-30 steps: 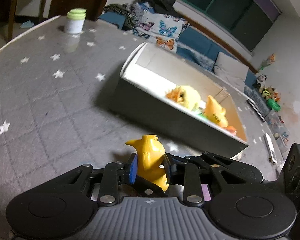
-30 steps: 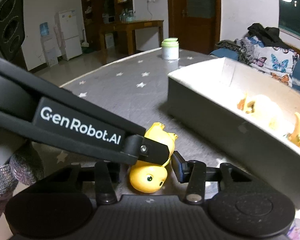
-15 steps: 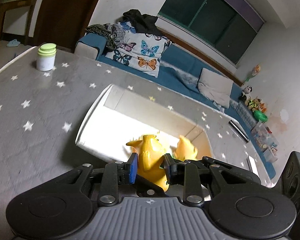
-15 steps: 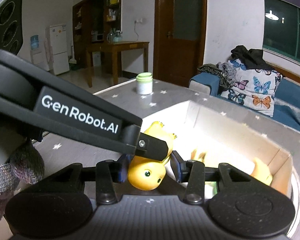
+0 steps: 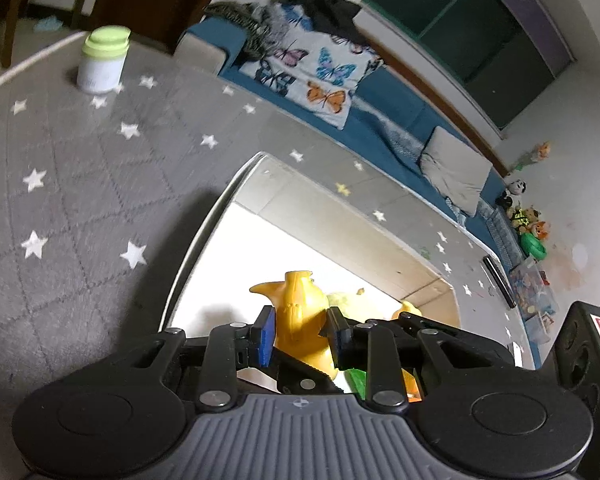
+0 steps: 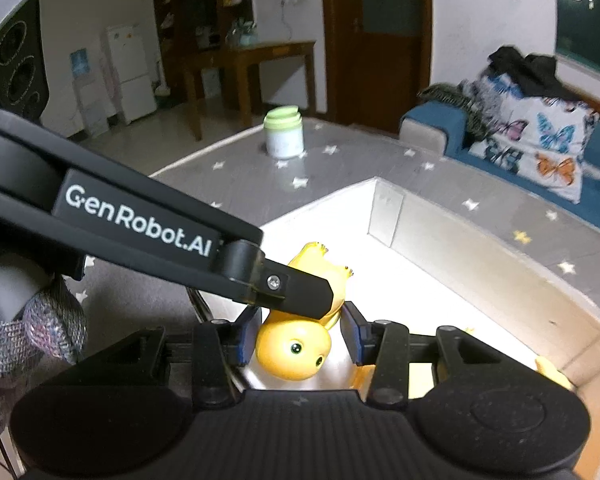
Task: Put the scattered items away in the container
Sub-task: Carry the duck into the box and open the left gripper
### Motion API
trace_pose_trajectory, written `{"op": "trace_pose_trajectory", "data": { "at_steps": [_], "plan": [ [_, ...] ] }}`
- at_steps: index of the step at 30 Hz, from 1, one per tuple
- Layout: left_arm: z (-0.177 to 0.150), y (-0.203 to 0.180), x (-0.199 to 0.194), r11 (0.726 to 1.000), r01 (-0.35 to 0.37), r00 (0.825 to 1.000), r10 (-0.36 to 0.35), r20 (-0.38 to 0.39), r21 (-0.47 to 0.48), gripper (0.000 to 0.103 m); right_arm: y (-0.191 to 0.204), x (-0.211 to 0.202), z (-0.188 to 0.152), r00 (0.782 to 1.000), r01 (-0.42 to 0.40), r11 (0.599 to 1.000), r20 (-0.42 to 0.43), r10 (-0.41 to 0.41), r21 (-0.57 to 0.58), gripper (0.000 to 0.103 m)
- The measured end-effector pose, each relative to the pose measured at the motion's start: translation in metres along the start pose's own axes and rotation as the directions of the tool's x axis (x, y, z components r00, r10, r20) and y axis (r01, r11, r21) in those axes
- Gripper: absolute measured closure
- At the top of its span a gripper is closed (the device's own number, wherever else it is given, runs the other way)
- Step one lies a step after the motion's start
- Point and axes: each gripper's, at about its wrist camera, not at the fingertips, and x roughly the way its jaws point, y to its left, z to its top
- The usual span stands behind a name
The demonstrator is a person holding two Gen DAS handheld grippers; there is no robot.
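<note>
Your left gripper (image 5: 300, 334) fingers clamp a yellow plastic toy figure (image 5: 302, 312); your right gripper (image 6: 298, 334) fingers clamp a yellow round-headed toy (image 6: 296, 346), both above the white rectangular box (image 5: 204, 236).

A: What's the tally?
B: 2 grippers, each clamping 1 yellow toy figure (image 5: 302, 320) (image 6: 300, 340).
A: Anything else?
B: 1 white box (image 5: 340, 216), 1 green-lidded jar (image 5: 102, 60).

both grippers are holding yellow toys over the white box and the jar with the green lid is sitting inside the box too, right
Not quite. The jar with the green lid stands on the starred grey table, outside the white box; the right wrist view shows it. The left gripper and right gripper do each hold a yellow toy over the box.
</note>
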Motion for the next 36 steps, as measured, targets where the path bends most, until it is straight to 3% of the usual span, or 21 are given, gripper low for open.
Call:
{"op": "trace_pose_trajectory", "data": {
  "at_steps": [6, 15, 36],
  "plan": [
    [0.005, 0.007, 0.008, 1.000, -0.006, 0.999, 0.005, -0.033, -0.026, 0.073, -0.009, 0.019, 0.005, 0.994, -0.063, 0.998, -0.087, 0.062, -0.010, 0.060],
    [0.010, 0.011, 0.013, 0.999, -0.010, 0.998, 0.007, -0.064, -0.043, 0.071, -0.025, 0.037, 0.016, 0.965, -0.149, 0.989, -0.219, 0.146, 0.002, 0.066],
    [0.005, 0.012, -0.004, 0.999, 0.001, 0.999, -0.003, -0.045, -0.046, 0.071, -0.027, 0.045, 0.022, 0.947, -0.149, 0.988, -0.285, 0.152, 0.031, 0.068]
  ]
}}
